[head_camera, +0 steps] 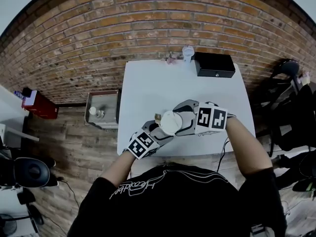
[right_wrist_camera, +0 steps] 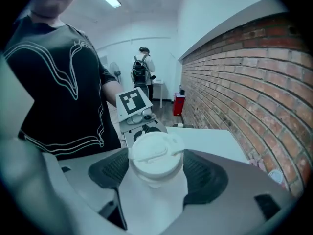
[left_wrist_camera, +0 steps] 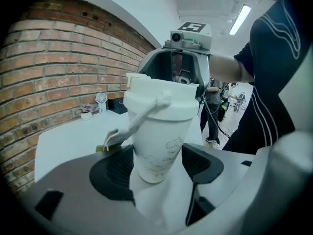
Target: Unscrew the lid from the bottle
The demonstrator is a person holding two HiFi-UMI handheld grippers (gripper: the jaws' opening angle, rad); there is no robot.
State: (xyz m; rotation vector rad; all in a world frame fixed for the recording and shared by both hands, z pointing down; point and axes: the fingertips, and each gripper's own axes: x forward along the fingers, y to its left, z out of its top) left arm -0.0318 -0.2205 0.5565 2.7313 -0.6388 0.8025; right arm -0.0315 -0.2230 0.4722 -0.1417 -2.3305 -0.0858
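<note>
A white bottle (left_wrist_camera: 157, 140) with a carry strap stands above the near part of the white table (head_camera: 148, 83). Its round white lid (head_camera: 171, 122) faces up at the head camera. My left gripper (head_camera: 159, 131) is shut on the bottle's lower body, and in the left gripper view the dark pads (left_wrist_camera: 116, 173) press its sides. From the opposite side my right gripper (head_camera: 186, 120) closes on the lid (right_wrist_camera: 155, 154), with its pads (right_wrist_camera: 204, 174) against the lid's rim. The two grippers face each other across the bottle.
A black box (head_camera: 214, 64) and a small white fan (head_camera: 187, 53) sit at the table's far edge by the brick wall. A grey bin (head_camera: 102, 108) stands on the floor to the left, a red box (head_camera: 38, 105) farther left. Dark bags (head_camera: 289, 107) lie right.
</note>
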